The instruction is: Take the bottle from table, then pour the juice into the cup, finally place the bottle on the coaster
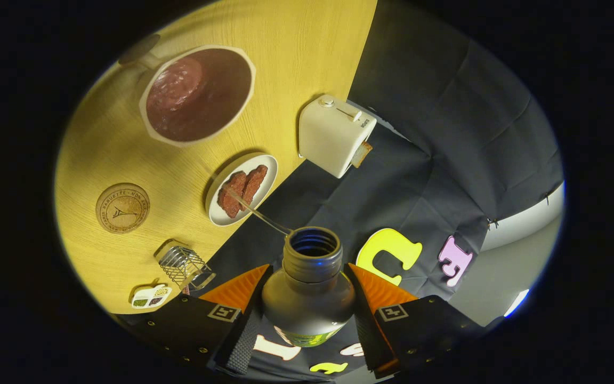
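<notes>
Gripper (pixel 307 296) clamped on bottle (pixel 308 290), both fingers pressed to its sides. Bottle uncapped, held tilted over table (pixel 296 48). Cup (pixel 198 95) of juice beyond; coaster (pixel 122 208) well apart from cup.

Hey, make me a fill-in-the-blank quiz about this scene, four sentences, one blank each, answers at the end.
1. The tongs are shut on the grey plastic ____ with no cap on its neck.
2. The white octagonal cup on the wooden table holds dark ____ liquid.
3. The round cork coaster has ____ standing on it.
4. A slice of bread sticks out of the white ____ beside the small white plate.

Missing words: bottle; red; nothing; toaster
</notes>
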`<act>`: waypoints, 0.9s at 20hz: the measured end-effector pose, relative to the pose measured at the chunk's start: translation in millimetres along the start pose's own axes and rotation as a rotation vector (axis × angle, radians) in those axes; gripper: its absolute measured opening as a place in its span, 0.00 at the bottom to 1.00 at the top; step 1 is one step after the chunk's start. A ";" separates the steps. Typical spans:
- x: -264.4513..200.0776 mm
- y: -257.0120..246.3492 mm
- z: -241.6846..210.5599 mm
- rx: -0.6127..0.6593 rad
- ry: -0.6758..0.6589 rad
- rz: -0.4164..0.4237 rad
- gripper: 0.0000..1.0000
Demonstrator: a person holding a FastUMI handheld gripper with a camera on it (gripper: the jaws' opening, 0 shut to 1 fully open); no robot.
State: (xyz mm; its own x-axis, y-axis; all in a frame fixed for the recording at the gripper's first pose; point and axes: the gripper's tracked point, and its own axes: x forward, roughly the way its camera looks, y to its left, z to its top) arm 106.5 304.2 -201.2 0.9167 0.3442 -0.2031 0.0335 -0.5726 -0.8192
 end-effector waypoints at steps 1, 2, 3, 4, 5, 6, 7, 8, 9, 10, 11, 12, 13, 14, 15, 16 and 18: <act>0.0 1.1 2.0 0.001 -0.003 0.005 0.78; 0.1 2.3 5.0 -0.001 -0.006 0.009 0.78; -0.2 2.9 7.6 0.000 -0.011 0.011 0.78; 0.4 4.1 10.5 0.002 -0.014 0.014 0.79; -0.1 5.2 12.5 0.004 -0.017 0.017 0.78; 0.3 6.0 14.6 0.007 -0.020 0.019 0.78; 0.4 7.3 16.5 0.011 -0.023 0.022 0.79; -0.3 9.6 18.6 0.015 -0.024 0.027 0.78; -1.6 12.2 20.5 0.023 -0.025 0.033 0.79; -0.6 15.3 23.0 0.037 -0.025 0.042 0.79; -0.6 19.1 25.1 0.053 -0.025 0.053 0.79; -1.2 22.1 27.6 0.068 -0.027 0.062 0.79; -1.9 24.0 30.7 0.079 -0.030 0.069 0.79; -2.5 26.0 34.4 0.090 -0.032 0.073 0.79; -3.5 27.5 37.7 0.104 -0.039 0.077 0.79; -3.3 29.5 40.5 0.123 -0.041 0.082 0.79; -5.9 32.7 45.4 0.175 -0.047 0.094 0.78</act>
State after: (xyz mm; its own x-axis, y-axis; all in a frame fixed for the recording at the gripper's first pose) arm 84.1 317.2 -251.1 0.8928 0.3320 -0.3044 -0.1248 -0.4668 -0.8755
